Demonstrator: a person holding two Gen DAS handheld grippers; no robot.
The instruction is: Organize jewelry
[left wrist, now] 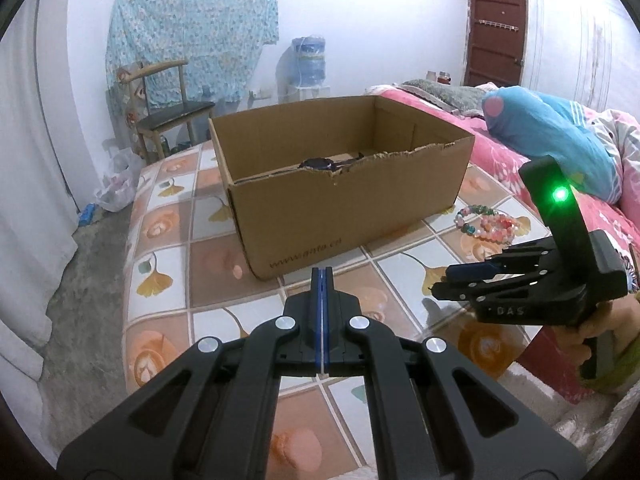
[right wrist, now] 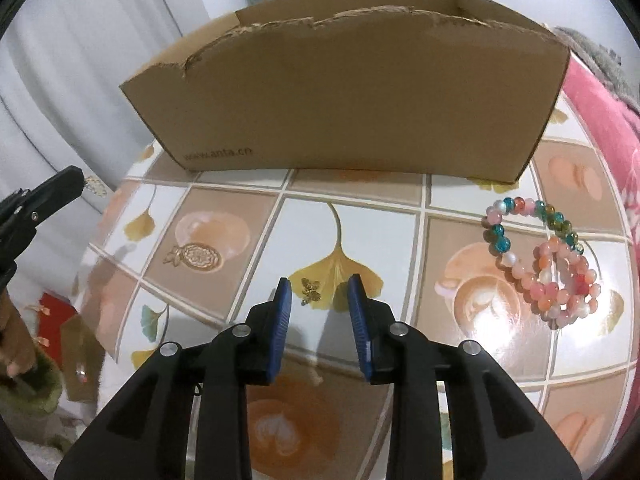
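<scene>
Gold butterfly charm (right wrist: 311,291) between parted right gripper (right wrist: 320,294) fingers (untouched).

A wooden chair with a dark seat (left wrist: 168,108) stands against the white wall, and a pale blue patterned cloth (left wrist: 192,28) hangs behind it. Right of the chair, a blue water-cooler bottle (left wrist: 308,62) sits on a white dispenser. A dark red panelled door (left wrist: 496,32) is set in the far wall at the right. A blue plush toy with a pink spot (left wrist: 548,132) lies on a pink floral bed cover (left wrist: 612,216). A white plastic bag (left wrist: 118,184) slumps on the grey floor (left wrist: 88,272).
</scene>
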